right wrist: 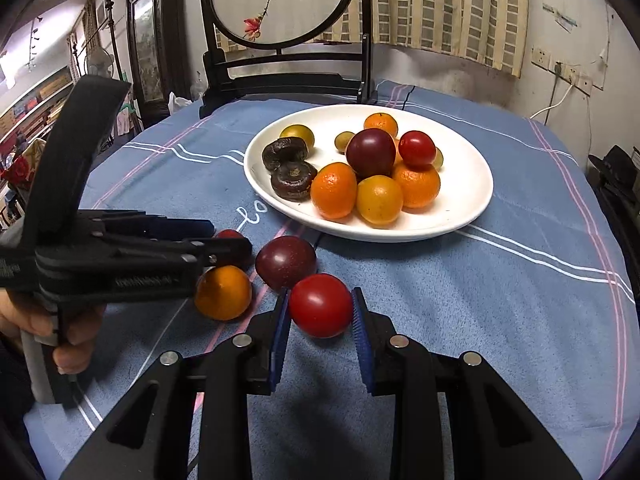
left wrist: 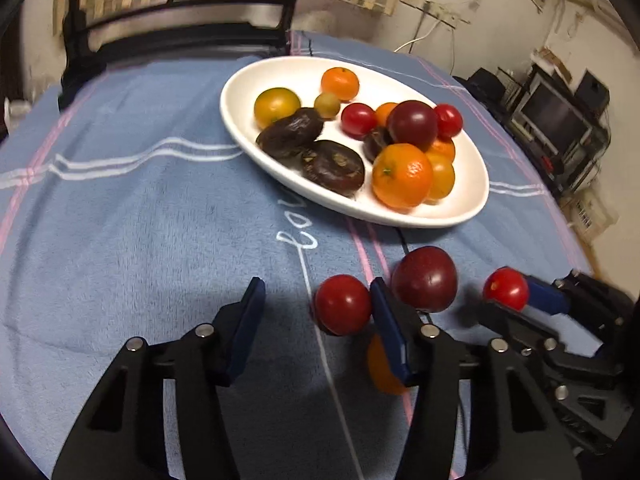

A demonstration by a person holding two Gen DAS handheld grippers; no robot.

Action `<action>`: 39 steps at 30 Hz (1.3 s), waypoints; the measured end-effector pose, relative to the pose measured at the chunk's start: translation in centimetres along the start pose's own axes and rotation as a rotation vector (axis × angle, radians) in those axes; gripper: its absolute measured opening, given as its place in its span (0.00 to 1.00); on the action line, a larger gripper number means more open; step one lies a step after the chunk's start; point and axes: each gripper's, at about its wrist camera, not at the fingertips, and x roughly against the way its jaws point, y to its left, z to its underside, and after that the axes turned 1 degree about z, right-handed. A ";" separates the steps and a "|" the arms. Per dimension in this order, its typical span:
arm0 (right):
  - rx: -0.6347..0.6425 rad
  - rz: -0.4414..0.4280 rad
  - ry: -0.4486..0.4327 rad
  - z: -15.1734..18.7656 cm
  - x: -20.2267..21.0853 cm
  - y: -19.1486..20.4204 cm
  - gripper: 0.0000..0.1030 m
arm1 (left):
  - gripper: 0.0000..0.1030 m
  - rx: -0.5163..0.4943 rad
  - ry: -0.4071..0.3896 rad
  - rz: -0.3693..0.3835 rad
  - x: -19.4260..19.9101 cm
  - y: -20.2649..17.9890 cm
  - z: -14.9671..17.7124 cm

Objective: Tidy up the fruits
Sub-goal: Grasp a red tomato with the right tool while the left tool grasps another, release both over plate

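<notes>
A white plate point(left wrist: 460, 208) point(right wrist: 468, 200) on the blue cloth holds several oranges, tomatoes, a plum and dark wrinkled fruits. My right gripper point(right wrist: 320, 308) is shut on a red tomato point(right wrist: 320, 305), which also shows in the left wrist view point(left wrist: 505, 288). My left gripper point(left wrist: 318, 300) is open; a second red tomato point(left wrist: 342, 304) lies between its fingers, against the right finger point(left wrist: 386, 320). A dark plum point(left wrist: 425, 279) point(right wrist: 285, 263) and an orange point(right wrist: 223, 292) point(left wrist: 380, 372) lie loose on the cloth beside it.
A dark wooden stand with a round bird painting point(right wrist: 280, 0) stands at the table's far edge. The wall with a curtain point(right wrist: 452, 8) is behind. Shelves with electronics point(left wrist: 560, 116) stand off to the right of the table.
</notes>
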 end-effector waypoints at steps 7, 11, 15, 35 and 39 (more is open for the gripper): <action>-0.006 -0.013 -0.025 -0.1 0.6 0.1 0.29 | 0.24 -0.018 0.002 0.039 0.3 -0.8 0.2; -0.029 -0.008 -0.047 0.0 1.1 -0.4 0.29 | 0.24 0.021 -0.032 0.022 1.8 0.0 -0.3; -0.054 0.011 -0.093 -0.7 2.4 -0.9 0.29 | 0.24 0.033 -0.068 0.019 3.8 0.7 -1.1; -0.026 0.091 -0.152 -11.3 -3.9 -4.1 0.29 | 0.24 0.021 -0.115 -0.116 -0.4 -0.2 -12.3; -0.052 0.089 -0.140 -11.8 -5.3 -4.8 0.36 | 0.25 0.045 -0.101 -0.140 -2.1 0.1 -12.6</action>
